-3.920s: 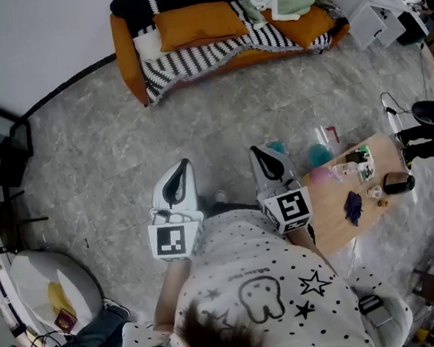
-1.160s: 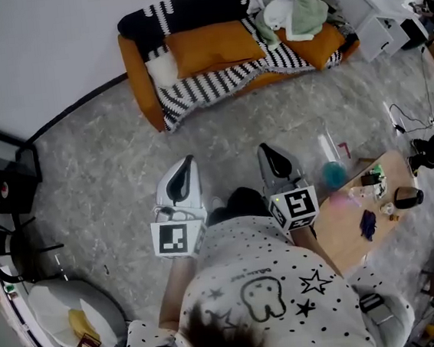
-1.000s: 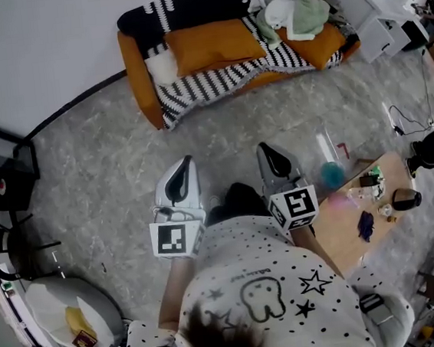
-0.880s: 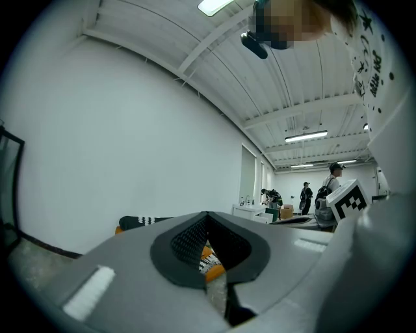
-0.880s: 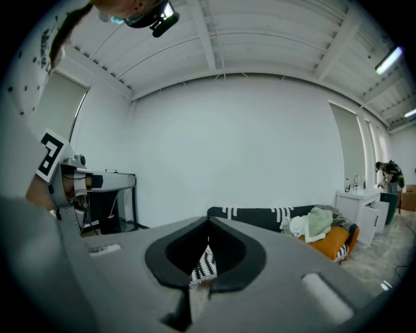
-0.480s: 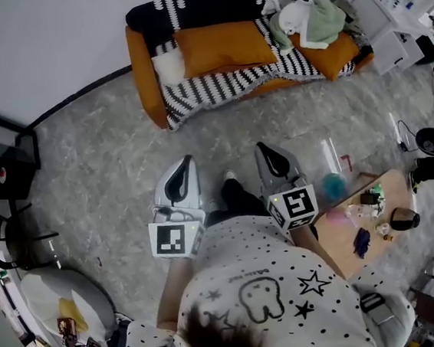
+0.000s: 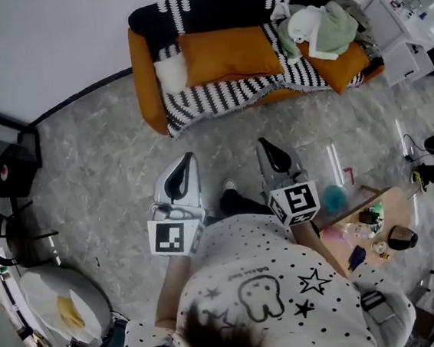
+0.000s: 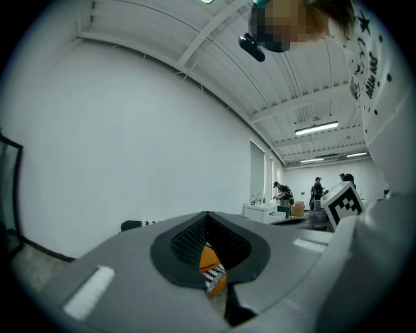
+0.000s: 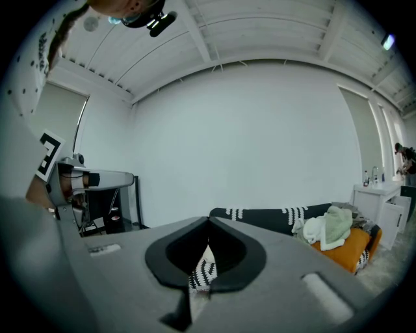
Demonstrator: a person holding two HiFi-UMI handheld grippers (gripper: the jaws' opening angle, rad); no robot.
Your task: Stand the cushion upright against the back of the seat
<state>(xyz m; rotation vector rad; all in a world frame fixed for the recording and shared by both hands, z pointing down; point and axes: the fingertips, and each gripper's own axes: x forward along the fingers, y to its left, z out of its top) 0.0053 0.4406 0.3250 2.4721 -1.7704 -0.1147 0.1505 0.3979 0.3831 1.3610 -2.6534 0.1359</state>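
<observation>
Head view: the cushion (image 7: 229,54) lies flat on the sofa (image 7: 147,99) seat, well apart from the left gripper (image 7: 187,163) and right gripper (image 7: 267,147) — as I judge it, the standing-up is not yet begun.

Left gripper view: jaws closed, holding nothing.

Right gripper view: jaws together, empty — the sofa is far ahead.

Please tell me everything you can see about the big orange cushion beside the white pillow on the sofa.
The big orange cushion is a plump rectangle of plain, cloth-like fabric. It lies flat, not upright, on the striped throw covering the seat, its far edge near the black backrest. A small white pillow sits against its end at the picture's left.
</observation>
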